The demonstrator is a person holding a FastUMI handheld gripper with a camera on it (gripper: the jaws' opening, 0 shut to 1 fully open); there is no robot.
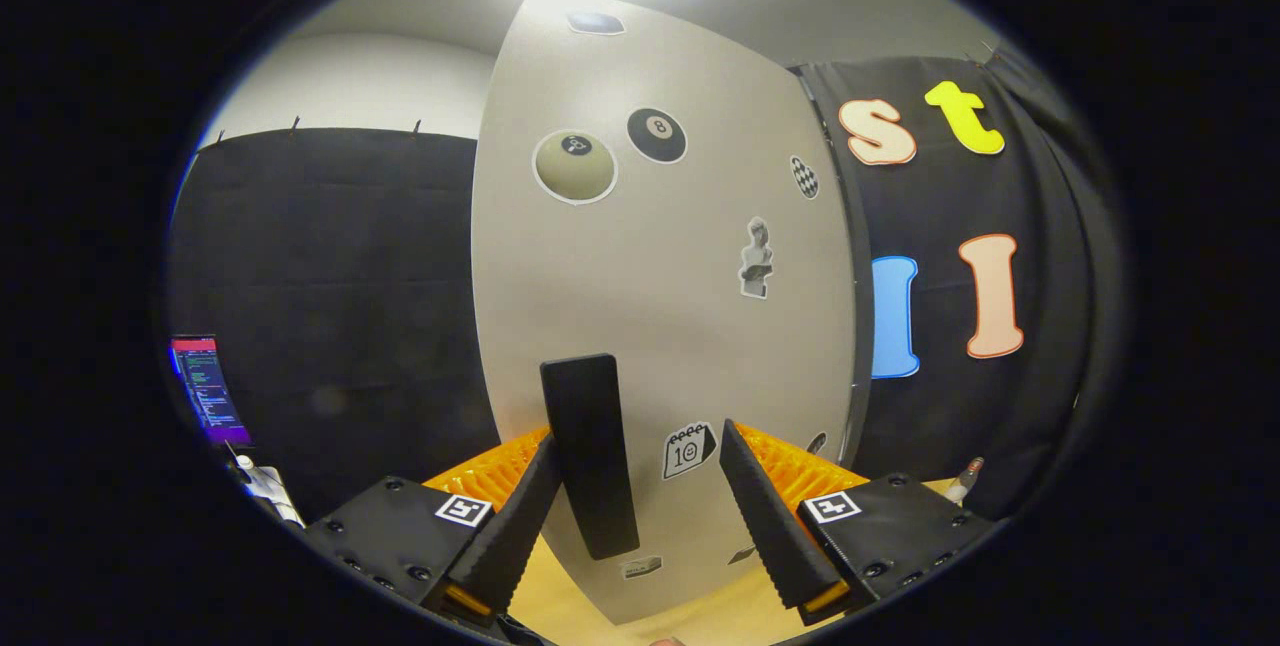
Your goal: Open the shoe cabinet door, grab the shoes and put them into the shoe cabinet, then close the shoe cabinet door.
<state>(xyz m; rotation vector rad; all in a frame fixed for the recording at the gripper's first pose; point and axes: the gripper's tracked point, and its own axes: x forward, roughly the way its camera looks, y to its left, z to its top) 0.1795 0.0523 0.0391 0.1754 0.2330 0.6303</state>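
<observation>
The shoe cabinet door is a pale grey panel with several stickers, standing right in front of me and swung so I see it at an angle. Its black bar handle stands upright between my fingers, close against the left finger and well apart from the right finger. My gripper is open around the handle, not pressing on it from both sides. The cabinet's inside and the shoes are hidden behind the door.
A light wooden floor runs under the door's lower edge. Black booth cloth hangs to the left and right of the door. A lit screen stands far left, with a small white object below it.
</observation>
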